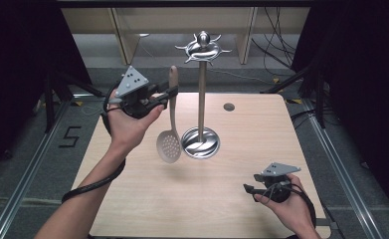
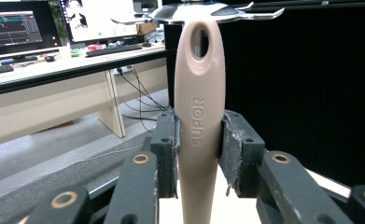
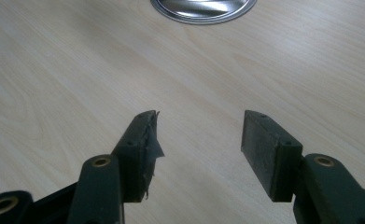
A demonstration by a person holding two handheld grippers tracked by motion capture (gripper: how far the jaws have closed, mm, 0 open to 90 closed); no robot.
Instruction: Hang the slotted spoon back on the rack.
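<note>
1. Two padded jaws of the left gripper (image 2: 199, 140) are clamped on a smooth beige plastic slotted spoon (image 1: 170, 134), held upright beside the shiny metal stand (image 1: 201, 99).
2. Nothing is held by the right gripper (image 3: 199, 135); its jaws are spread above the pale wooden table (image 1: 242, 199).

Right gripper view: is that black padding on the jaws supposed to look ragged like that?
Probably not. The pad on one jaw of the right gripper is torn, with a loose flap curling off its edge; the opposite pad lies flat. The jaws stand open over the bare table.

1. The left gripper (image 1: 171, 95) is raised, its forearm reaching up from the lower left, jaws clamped.
2. The right gripper (image 3: 196, 140) sits low at the near right, jaws spread apart, nothing between them.
</note>
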